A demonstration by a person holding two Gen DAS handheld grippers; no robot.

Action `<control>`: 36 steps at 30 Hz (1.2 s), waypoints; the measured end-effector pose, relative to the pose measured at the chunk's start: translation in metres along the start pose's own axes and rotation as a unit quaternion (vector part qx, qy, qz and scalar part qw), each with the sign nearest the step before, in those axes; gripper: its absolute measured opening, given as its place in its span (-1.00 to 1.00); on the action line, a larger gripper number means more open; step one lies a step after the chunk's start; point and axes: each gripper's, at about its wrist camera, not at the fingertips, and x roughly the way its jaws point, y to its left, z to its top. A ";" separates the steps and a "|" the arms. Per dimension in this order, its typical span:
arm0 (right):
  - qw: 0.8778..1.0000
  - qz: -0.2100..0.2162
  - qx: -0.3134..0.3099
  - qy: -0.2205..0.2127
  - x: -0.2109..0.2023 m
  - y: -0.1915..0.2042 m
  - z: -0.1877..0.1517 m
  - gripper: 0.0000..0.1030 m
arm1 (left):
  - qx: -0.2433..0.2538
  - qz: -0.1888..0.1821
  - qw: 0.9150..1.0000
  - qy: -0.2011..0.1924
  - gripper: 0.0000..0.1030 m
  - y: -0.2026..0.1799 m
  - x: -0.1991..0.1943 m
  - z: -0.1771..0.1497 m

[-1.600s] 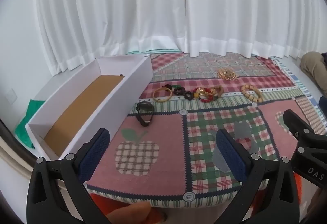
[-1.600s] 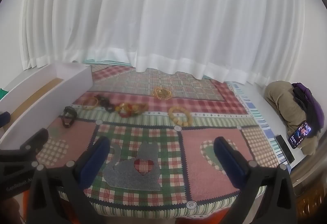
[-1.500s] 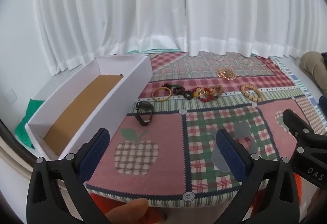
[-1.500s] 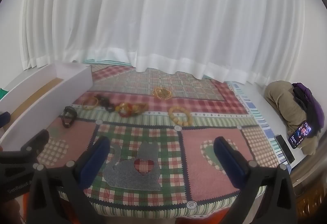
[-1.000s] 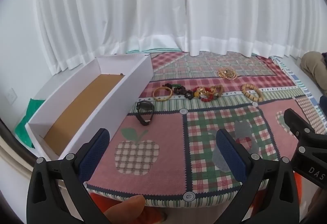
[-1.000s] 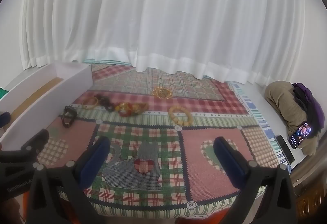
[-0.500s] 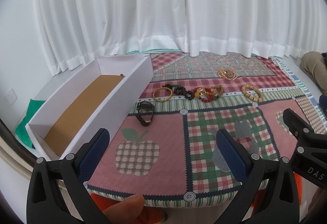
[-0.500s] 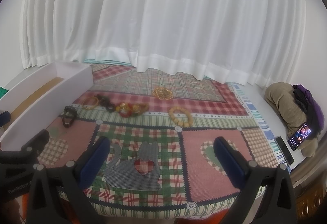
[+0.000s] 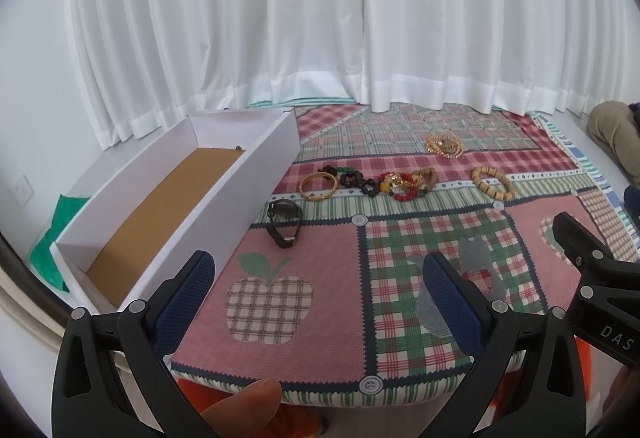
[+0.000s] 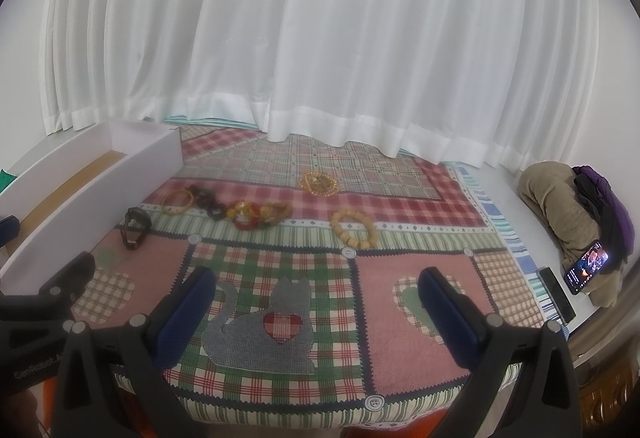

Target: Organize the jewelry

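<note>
Still unchanged, both tools agape, left tool (image 9: 316, 292), right tool (image 10: 316, 292), jewelry (image 9: 396, 184) untouched

A home room: white floor-length curtains (image 9: 360, 18), a patchwork quilt (image 10: 320, 278) and piled clothes (image 10: 560, 206)

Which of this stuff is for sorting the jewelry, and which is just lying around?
For the job: white box, black watch, gold bangle, dark bead chain, red-gold cluster, wooden bead bracelet, gold necklace pile.

Lying about: phone, clothes heap, green cloth.
</note>
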 end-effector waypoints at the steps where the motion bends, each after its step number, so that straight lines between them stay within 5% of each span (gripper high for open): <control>1: 1.000 0.000 0.000 0.000 0.000 0.000 0.000 1.00 | 0.000 0.000 1.000 0.000 0.99 0.000 0.000 0.001; 36: 1.000 0.000 0.001 -0.001 0.000 -0.003 0.003 1.00 | 0.001 -0.008 1.000 -0.004 0.99 0.002 -0.001 0.000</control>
